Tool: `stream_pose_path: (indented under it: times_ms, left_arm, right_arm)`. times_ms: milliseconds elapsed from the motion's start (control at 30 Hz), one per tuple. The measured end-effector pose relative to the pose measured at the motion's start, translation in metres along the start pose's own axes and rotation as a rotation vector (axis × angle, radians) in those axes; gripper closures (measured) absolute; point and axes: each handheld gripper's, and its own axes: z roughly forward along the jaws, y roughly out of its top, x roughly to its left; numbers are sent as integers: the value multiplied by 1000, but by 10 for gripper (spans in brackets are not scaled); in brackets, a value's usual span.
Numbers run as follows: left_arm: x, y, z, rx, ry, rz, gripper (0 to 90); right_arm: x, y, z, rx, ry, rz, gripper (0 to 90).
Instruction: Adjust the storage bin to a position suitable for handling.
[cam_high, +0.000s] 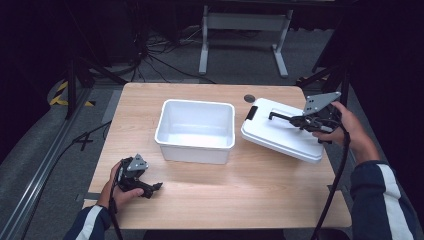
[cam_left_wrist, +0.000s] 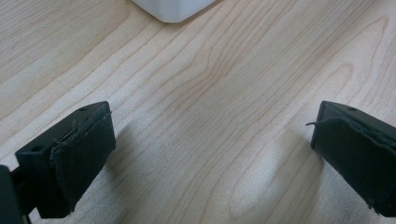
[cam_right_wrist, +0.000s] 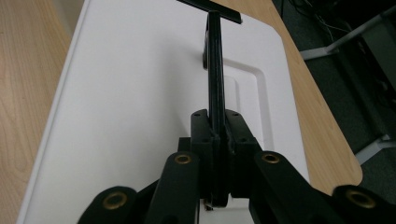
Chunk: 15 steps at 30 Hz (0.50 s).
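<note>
— White plastic is what draws the eye: a rectangular lid on the right part of the worktop, with a thin black handle standing up from its top. How does it sit?

— Tilted, its far edge with a black latch turned toward the middle of the worktop, its near corner reaching the worktop's right edge. In the right gripper view the handle runs straight away from the camera, along the lid's recessed panel.

— And the right hand-held gripper?

— Clenched on that handle. Its two black jaws are pressed together with the handle's strip pinched between them, seen close in the right gripper view. The person's right hand grips it from the worktop's right side, with the grey three-cornered plate on top and a cable trailing toward the near edge.

— What lies beside the lid?

— An open white plastic tub, rectangular, sitting upright at the middle of the worktop, just left of the lid. Whether the two touch I cannot tell.

— The left hand-held gripper?

— Released. It rests low near the worktop's near-left corner, held by the left hand, well apart from the tub. In the left gripper view its padded jaws stand wide apart over pale wood grain, and a rounded corner of the tub shows at the top.

— Anything beyond the worktop?

— Grey floor, loose black cables, and the white legs of another table at the far side.
</note>
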Motion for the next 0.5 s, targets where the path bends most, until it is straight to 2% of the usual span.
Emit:
stream_pose_path:
  times_ms: [67, 300, 500]
  left_arm:
    - [0, 0, 0, 0, 0, 0, 2]
    - [0, 0, 0, 0, 0, 0, 2]
    - [0, 0, 0, 0, 0, 0, 2]
  right_arm:
    - [0, -1, 3, 3, 7, 0, 844]
    - [-1, -8, 32, 21, 37, 14, 845]
    - [-2, -14, 52, 30, 55, 45, 845]
